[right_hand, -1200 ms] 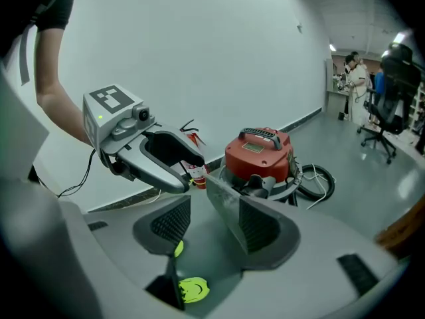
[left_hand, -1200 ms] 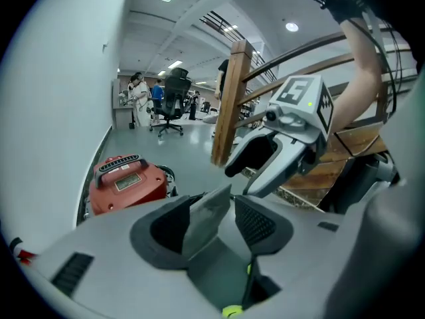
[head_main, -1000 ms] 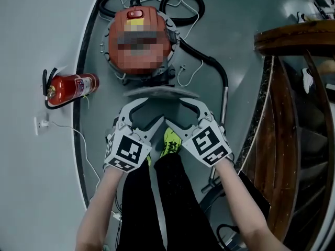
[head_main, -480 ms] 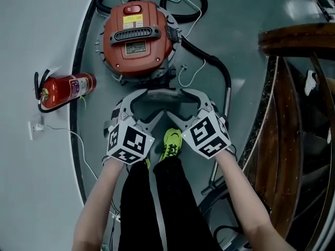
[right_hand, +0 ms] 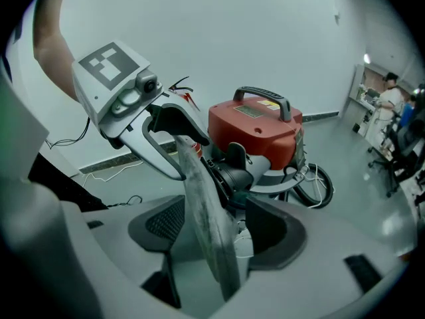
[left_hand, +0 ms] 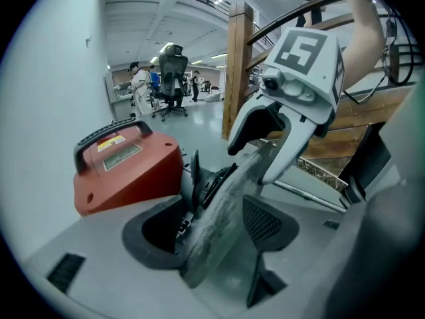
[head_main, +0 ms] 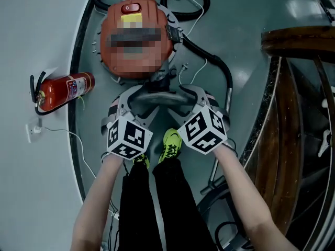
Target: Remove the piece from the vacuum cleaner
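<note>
Grey, dusty flat piece [head_main: 157,99] stands between the jaws of my left hand-held gripper [head_main: 144,102] and right hand-held gripper [head_main: 180,102], both just opened wide, unclamped, beside the red vacuum cleaner [left_hand: 126,171].

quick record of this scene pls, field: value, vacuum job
floor: grey, bare
vacuum cleaner: red, on the floor, black hose attached
piece: dusty grey flat plate, standing between the jaws of both grippers, just in front of the vacuum cleaner
left gripper: jaws wide and just been opening, pads not clamping the piece
right gripper: jaws wide and just been opening, pads not clamping the piece
fire extinguisher: red, lying on the floor, left of the vacuum cleaner in the head view
</note>
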`<state>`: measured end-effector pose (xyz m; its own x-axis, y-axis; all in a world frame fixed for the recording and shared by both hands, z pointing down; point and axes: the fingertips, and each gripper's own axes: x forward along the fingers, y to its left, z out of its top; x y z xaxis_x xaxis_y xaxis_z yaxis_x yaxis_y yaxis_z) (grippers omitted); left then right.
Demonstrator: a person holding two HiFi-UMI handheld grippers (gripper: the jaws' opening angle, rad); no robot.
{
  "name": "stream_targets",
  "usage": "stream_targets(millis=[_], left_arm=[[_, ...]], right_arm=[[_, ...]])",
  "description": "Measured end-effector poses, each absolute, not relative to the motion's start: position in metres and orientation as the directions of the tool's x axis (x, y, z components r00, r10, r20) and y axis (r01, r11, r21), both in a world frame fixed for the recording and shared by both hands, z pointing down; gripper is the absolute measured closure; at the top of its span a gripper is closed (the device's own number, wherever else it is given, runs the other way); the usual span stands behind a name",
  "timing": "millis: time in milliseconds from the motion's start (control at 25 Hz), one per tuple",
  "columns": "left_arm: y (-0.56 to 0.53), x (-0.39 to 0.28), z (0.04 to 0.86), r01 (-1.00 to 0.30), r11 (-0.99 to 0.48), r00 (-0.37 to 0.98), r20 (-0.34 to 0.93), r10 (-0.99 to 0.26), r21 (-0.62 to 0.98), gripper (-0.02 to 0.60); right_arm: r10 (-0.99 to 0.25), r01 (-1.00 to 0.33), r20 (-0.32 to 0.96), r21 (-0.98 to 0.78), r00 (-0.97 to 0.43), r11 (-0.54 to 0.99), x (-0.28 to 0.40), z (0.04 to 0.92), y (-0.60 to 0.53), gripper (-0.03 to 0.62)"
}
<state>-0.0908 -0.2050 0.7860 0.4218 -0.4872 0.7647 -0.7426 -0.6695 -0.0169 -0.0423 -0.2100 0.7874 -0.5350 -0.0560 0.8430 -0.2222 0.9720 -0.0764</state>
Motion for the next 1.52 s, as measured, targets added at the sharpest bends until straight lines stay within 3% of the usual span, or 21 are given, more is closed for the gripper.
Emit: stream_targets(millis=[640,1080,1520], left_arm=[[-0.217,-0.092,0.804,-0.689,-0.725,0.433,0.797,-0.421,-0.008,0.303],[-0.207,-0.086,0.806,-0.650,-0.760,0.451,0.807,-0.381,0.004,0.441],[-0.207,-0.087,0.805,-0.681,-0.732,0.444,0.801,-0.402,0.010,0.489]], right_arm=[[0.010,-0.135,0.878,-0.085,-0.479,0.987,-0.050,0.815,-0.208,0.312],[0.034,-0.074,0.881,-0.077,-0.471,0.994,-0.056,0.817,-0.203,0.373],[0.047,-0.081,0.870,-0.099,-0.492,0.992,-0.056,0.816,-0.199,0.433]])
